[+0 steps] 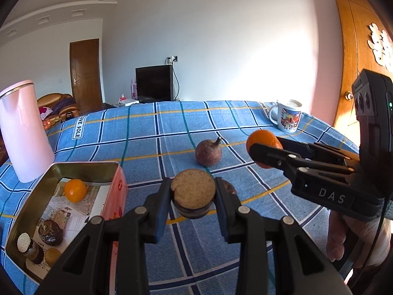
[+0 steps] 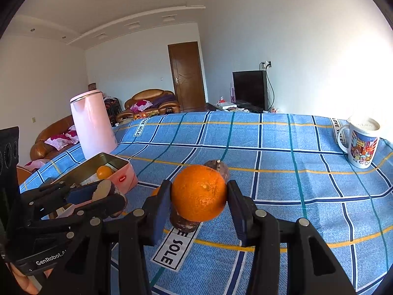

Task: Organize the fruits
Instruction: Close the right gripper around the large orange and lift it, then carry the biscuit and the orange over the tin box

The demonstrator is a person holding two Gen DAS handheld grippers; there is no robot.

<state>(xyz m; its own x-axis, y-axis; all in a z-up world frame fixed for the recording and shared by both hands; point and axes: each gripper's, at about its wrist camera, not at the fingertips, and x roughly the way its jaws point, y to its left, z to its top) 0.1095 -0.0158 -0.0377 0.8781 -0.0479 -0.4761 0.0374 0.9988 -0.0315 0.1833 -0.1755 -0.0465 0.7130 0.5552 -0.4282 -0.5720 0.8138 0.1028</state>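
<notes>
Left gripper (image 1: 192, 198): clamped on a dark fruit (image 1: 193, 191) with a tan cut face, above the cloth (image 1: 270, 211).
Right gripper (image 2: 199, 194): clamped on an orange (image 2: 199, 193), hiding most of a dark fruit beneath.
Tin (image 1: 115, 172): holds another orange (image 1: 75, 190); its near corner is cut off.
Brown fruit (image 1: 208, 153): mid-cloth, kind unclear.

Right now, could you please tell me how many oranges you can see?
2: one round orange held in the right tongs; one small orange inside the open metal tin. Others may be hidden.

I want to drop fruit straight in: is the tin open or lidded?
Open. The tin has no lid on it, and the left wrist view looks straight in at an orange and dark pieces on its floor.
</notes>
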